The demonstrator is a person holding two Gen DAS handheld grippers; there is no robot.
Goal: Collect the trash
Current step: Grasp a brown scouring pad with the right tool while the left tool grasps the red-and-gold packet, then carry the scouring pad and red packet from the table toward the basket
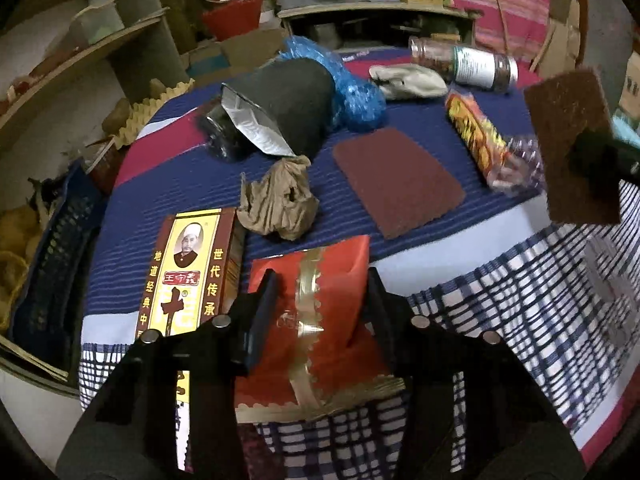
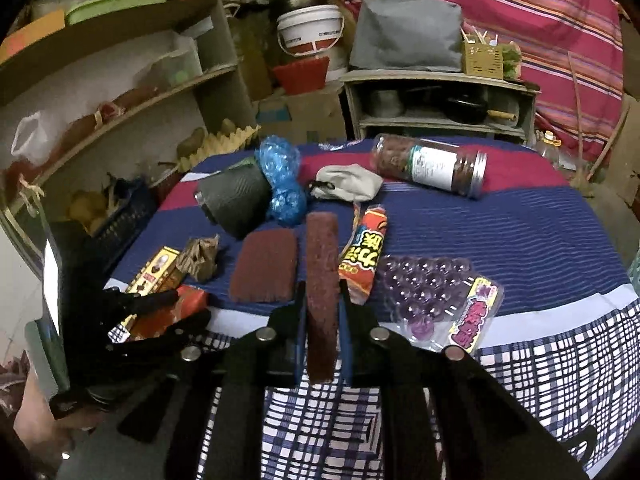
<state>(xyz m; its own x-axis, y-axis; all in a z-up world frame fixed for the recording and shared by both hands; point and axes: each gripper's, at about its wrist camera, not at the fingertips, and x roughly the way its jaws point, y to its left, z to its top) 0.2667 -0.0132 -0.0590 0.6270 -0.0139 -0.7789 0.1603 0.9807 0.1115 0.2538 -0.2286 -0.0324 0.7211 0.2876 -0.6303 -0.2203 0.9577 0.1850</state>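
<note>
The right gripper (image 2: 323,332) was seen clamped on a brown scouring pad (image 2: 321,280), held on edge and clear of the table (image 2: 520,232). The left gripper (image 1: 320,304) had its jaws set either side of a red packet with gold trim (image 1: 320,280); the pads appeared to touch its sides, though actual pressure could not be confirmed. Just left of the packet a yellow-and-brown box (image 1: 188,272) was noted, with a crumpled brown paper (image 1: 280,200) beyond it. A second scouring pad (image 1: 396,184) lay flat on the blue striped cloth (image 1: 160,184). Farther back were recorded a black pouch (image 1: 288,112), a blue plastic bag (image 1: 352,92), a snack wrapper (image 1: 476,136) and a jar (image 1: 468,62) lying on its side.
</note>
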